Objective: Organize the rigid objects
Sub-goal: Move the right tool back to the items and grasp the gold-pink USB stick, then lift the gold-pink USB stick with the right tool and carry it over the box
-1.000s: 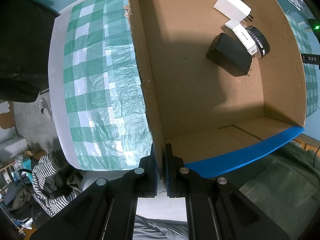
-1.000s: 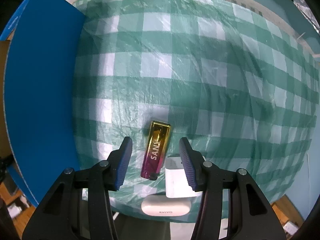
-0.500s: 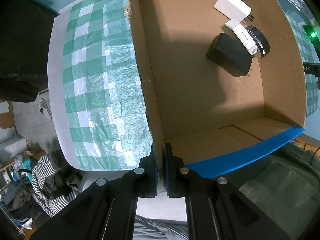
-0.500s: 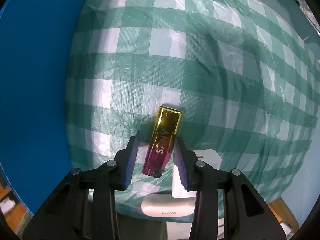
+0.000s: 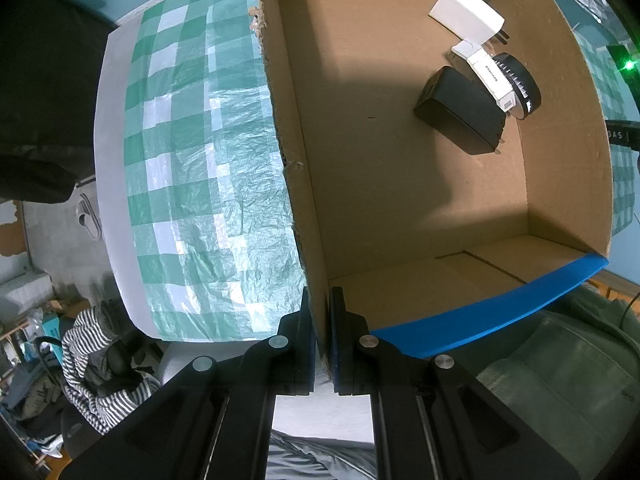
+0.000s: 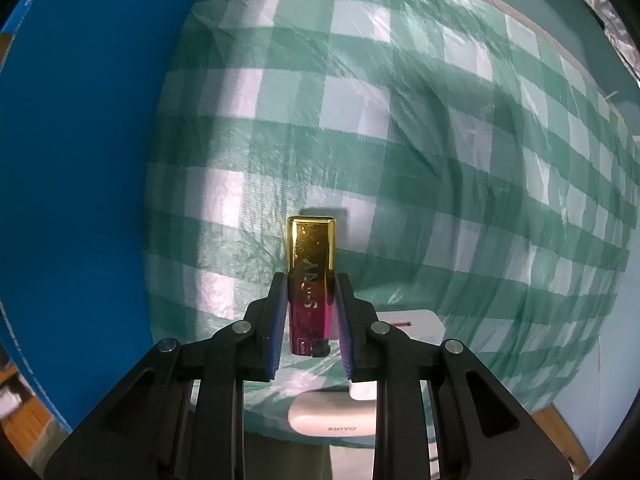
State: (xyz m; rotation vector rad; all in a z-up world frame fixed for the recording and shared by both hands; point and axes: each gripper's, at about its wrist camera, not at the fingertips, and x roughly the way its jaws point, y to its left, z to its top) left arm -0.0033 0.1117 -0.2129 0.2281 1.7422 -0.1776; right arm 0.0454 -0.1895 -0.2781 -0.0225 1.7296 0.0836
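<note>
Right tool [image 6: 311,312] clenched on the gold-and-pink lighter [image 6: 311,280] at lower centre, lettering partly hidden by glare. Left tool [image 5: 322,336] clamped on the cardboard box [image 5: 308,216] wall at lower centre; white charger [image 6: 416,322] mostly occluded.

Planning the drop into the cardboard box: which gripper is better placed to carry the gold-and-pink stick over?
Right. The right gripper is already shut on the gold-and-pink stick, above the checked cloth. The left gripper is clamped on the cardboard box wall, steadying it.
</note>
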